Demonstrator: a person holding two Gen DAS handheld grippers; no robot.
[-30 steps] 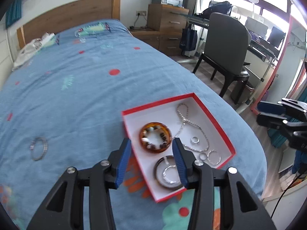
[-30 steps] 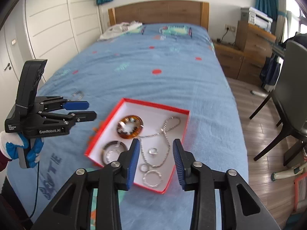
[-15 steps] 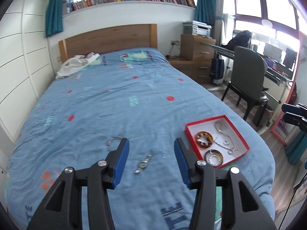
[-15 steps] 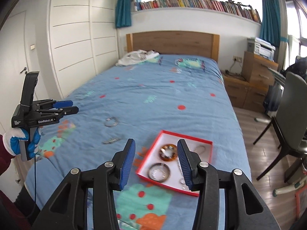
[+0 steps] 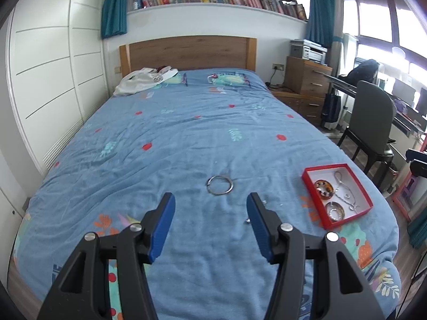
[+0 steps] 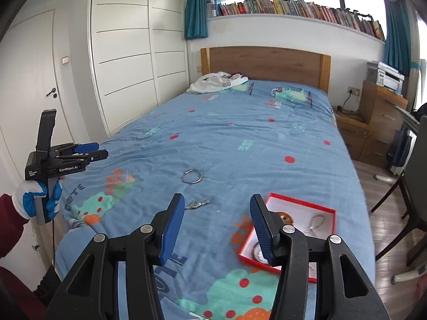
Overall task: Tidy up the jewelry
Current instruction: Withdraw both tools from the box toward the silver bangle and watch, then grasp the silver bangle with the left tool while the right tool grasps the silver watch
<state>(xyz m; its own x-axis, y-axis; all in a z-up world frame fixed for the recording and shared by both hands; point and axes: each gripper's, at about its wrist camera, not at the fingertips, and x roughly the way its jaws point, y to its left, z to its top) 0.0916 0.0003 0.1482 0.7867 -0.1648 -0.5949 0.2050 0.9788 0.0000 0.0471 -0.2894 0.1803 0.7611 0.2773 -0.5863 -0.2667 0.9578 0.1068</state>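
Blue bedspread is seen covering the bed, with jewelry scattered toward its foot. A silver bangle lies flat on the cloth, apart from everything else. A small silver chain piece lies nearer the foot, between the bangle and the red box; in the left wrist view it is mostly hidden behind a fingertip. The red box sits by the bed's right edge; an amber bracelet, a silver necklace and a dark bangle are noted inside it.

The left gripper is held above the bed's foot, jaws wide, nothing between them. The right gripper is likewise held above the bed, jaws wide and empty; the box is partly hidden behind its right finger. A gloved hand is seen on the left gripper's handle.
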